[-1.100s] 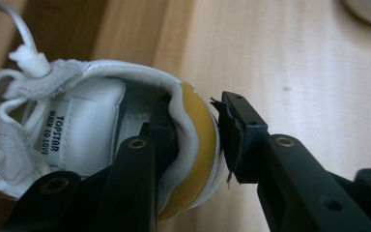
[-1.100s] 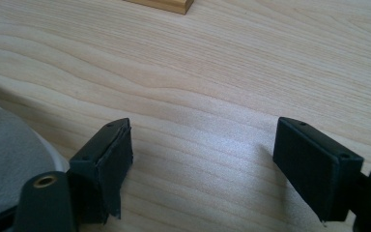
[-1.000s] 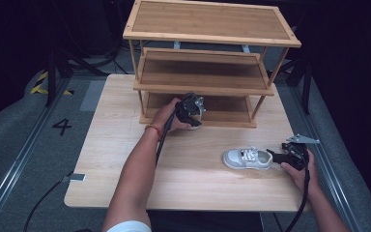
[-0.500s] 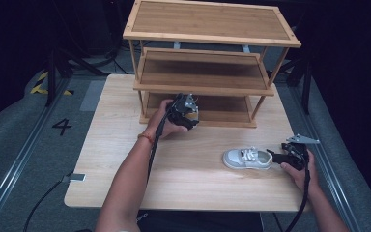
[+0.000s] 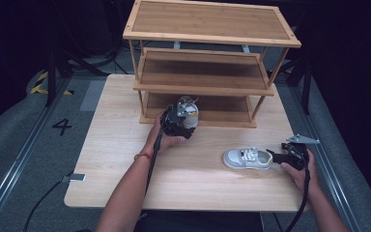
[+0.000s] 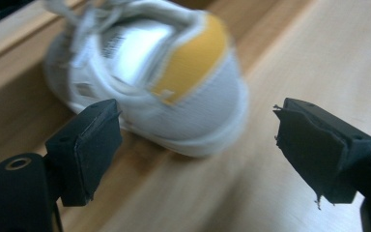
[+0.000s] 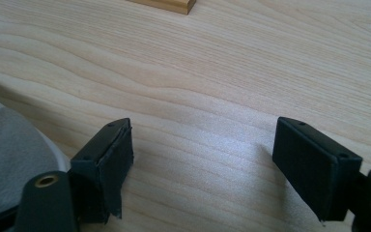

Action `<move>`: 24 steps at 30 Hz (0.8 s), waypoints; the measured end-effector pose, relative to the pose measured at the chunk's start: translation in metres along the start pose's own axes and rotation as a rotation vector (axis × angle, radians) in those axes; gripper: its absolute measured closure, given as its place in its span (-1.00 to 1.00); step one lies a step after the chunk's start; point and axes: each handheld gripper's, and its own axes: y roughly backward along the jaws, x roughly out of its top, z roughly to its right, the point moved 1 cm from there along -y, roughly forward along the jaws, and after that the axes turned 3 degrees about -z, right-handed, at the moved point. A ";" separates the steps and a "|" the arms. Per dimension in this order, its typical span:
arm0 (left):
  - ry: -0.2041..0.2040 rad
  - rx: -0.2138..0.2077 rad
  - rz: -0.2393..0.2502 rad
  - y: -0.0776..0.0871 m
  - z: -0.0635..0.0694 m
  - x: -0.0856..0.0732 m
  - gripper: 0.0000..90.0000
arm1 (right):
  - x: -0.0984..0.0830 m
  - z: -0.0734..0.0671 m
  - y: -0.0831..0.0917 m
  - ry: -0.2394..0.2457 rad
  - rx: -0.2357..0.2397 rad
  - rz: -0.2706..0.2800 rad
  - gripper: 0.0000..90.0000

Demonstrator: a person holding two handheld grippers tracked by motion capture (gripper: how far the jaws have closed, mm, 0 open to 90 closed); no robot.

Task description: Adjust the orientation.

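A small white shoe with a yellow heel tab (image 5: 188,112) (image 6: 174,72) sits at the front edge of the rack's lowest shelf, heel toward me. My left gripper (image 5: 176,121) (image 6: 198,130) is just behind that heel. Its jaws have just been opening and stand wide, with the pads off the shoe. A second white shoe (image 5: 246,158) (image 7: 9,140) lies on the table at the right. My right gripper (image 5: 276,156) (image 7: 203,140) rests open at its heel end, with the shoe outside the left jaw and bare wood between the pads.
The three-level wooden rack (image 5: 207,29) stands at the back of the light wooden table (image 5: 116,145); its middle and top shelves are bare. Dark floor and rails lie beyond the table's edges. Cables trail from both grippers toward the front edge.
The left gripper has sunk and drawn back a little from the rack, and its jaws have opened, letting go of the shoe at the lowest shelf. The right hand has not moved.
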 end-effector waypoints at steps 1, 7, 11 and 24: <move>0.028 -0.005 0.006 -0.003 -0.002 -0.001 -0.61 | 0.000 0.000 0.000 0.000 0.000 0.000 -0.50; 0.076 -0.028 0.008 -0.019 -0.008 -0.001 -0.66 | 0.000 0.000 0.000 0.000 0.000 0.000 -0.50; 0.045 -0.012 -0.020 -0.021 -0.015 0.006 -0.54 | 0.000 0.000 0.000 0.001 0.001 0.000 -0.50; 0.069 -0.014 -0.048 -0.041 -0.026 0.023 -0.42 | 0.000 0.000 0.000 0.001 0.000 0.000 -0.49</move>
